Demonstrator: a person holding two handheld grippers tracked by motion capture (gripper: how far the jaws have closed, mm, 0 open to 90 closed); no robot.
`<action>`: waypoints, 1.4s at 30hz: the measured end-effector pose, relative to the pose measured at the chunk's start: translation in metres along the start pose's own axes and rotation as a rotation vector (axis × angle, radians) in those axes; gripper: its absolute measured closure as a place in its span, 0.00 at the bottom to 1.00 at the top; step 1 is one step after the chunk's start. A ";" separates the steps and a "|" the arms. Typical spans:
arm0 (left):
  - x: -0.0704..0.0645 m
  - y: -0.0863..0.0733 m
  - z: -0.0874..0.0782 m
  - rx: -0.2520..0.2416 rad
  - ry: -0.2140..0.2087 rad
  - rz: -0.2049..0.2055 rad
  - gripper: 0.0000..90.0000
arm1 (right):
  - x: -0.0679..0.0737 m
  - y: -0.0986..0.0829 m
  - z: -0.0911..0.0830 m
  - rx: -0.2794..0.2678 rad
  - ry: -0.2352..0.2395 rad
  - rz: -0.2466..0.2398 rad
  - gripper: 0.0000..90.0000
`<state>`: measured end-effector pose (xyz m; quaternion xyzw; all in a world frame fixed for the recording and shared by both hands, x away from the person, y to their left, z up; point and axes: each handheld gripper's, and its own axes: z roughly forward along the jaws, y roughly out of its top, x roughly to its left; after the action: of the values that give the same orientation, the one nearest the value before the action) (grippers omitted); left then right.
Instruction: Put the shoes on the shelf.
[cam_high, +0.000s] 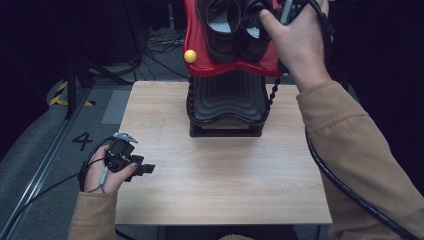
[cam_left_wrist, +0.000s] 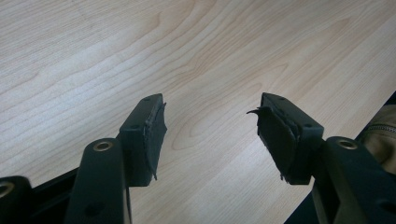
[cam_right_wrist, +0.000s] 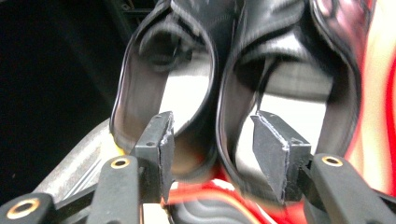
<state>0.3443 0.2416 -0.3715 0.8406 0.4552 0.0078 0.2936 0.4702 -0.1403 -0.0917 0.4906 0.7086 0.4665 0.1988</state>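
One wooden table (cam_high: 220, 185) stands in the middle of the floor. On its far half stands one shoe rack (cam_high: 227, 107) with two tiers: a black ribbed lower tier and a red top tier (cam_high: 197, 55) carrying one small yellow ball (cam_high: 190, 56) at its left edge. Two black shoes sit side by side on the red tier, a left-hand shoe (cam_high: 220, 27) and a right-hand shoe (cam_high: 252, 37), heels toward the person.

Two grippers are in use. The right gripper (cam_right_wrist: 210, 140) is raised to the shoes, held by the right hand (cam_high: 295, 40). The left gripper (cam_high: 145, 169) is held low over the near left corner of the table by the left hand (cam_high: 105, 175).

The high view gives the whole layout, but the right hand covers the right gripper's jaws there. The right gripper view supplies that detail: the jaws stand apart, one jaw inside the heel opening of the left-hand shoe (cam_right_wrist: 163, 79), the other inside the heel opening of the right-hand shoe (cam_right_wrist: 289, 79), with the two adjoining heel walls between them. Whether the pads touch the leather cannot be told.

The left gripper view shows the left gripper (cam_left_wrist: 210, 135) with jaws spread wide over bare wood grain, holding nothing.
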 end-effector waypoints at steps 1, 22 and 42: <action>0.000 0.000 0.000 0.000 0.000 0.000 0.47 | -0.002 -0.005 -0.004 -0.003 0.004 -0.014 0.55; -0.009 -0.007 -0.010 -0.014 0.026 -0.010 0.46 | -0.089 -0.101 -0.073 0.076 0.128 -0.158 0.53; -0.018 -0.004 0.002 0.025 0.022 0.009 0.46 | -0.158 -0.201 -0.068 0.186 0.181 -0.177 0.52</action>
<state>0.3314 0.2281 -0.3702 0.8461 0.4547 0.0126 0.2779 0.3871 -0.3273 -0.2587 0.3984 0.8043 0.4218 0.1283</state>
